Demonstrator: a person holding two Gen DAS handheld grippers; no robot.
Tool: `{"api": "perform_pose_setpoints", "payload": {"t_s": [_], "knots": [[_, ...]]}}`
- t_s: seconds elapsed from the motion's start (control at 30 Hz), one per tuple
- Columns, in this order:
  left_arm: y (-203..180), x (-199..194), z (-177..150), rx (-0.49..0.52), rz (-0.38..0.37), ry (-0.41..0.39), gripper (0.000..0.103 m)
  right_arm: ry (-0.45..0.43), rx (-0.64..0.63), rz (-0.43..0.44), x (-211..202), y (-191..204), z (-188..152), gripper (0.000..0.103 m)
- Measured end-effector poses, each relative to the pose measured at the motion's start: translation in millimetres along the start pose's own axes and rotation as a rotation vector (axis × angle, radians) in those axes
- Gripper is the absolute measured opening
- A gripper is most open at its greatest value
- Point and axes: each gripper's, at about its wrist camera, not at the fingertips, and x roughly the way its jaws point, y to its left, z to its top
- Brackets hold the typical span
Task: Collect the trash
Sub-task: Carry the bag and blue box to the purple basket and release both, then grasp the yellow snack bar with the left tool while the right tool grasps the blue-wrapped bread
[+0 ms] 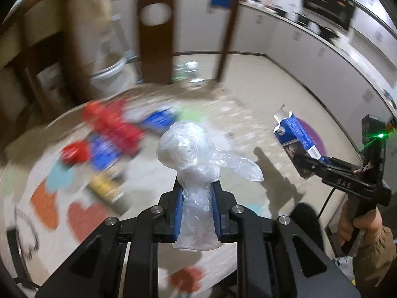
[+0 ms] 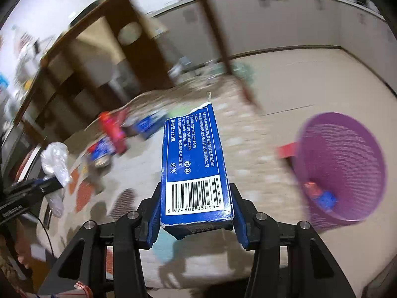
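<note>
We see the round purple mesh plastic basket (image 2: 345, 171) on the floor, with red and blue scraps inside. Left of the basket, our right gripper (image 2: 196, 213) clamps a long blue cardboard box (image 2: 194, 164) with a barcode. Farther left of the basket, our left gripper (image 1: 197, 208) pinches a crumpled clear plastic bag (image 1: 196, 154).

Dim indoor light, heavy motion blur, fisheye bending.
Held bag (image 1: 196, 149) and box (image 2: 196, 164) stay sharp; floor (image 1: 248, 114) litter smears; green glare (image 1: 379, 136) flares right; dark corners vignette; soft shadows.
</note>
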Motion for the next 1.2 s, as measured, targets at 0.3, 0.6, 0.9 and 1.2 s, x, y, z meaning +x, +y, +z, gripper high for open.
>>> {"api": "perform_pose_setpoints", "payload": {"t_s": [0.3, 0.6, 0.9, 1.2], "knots": [[-136, 73, 66, 0.175, -0.174, 0.064, 0.019, -0.103, 0.190, -0.174, -55, -124, 2, 0.053], [-220, 152, 97, 0.230, -0.240, 0.144, 0.033, -0.115, 0.291, -0.215, -53, -192, 6, 0.053], [-225, 148, 97, 0.234, -0.230, 0.118, 0.068, -0.109, 0.335, -0.207, -39, -209, 6, 0.068], [-183, 114, 61, 0.189, -0.141, 0.117, 0.070, -0.112, 0.293, -0.211, -47, -184, 2, 0.072]]}}
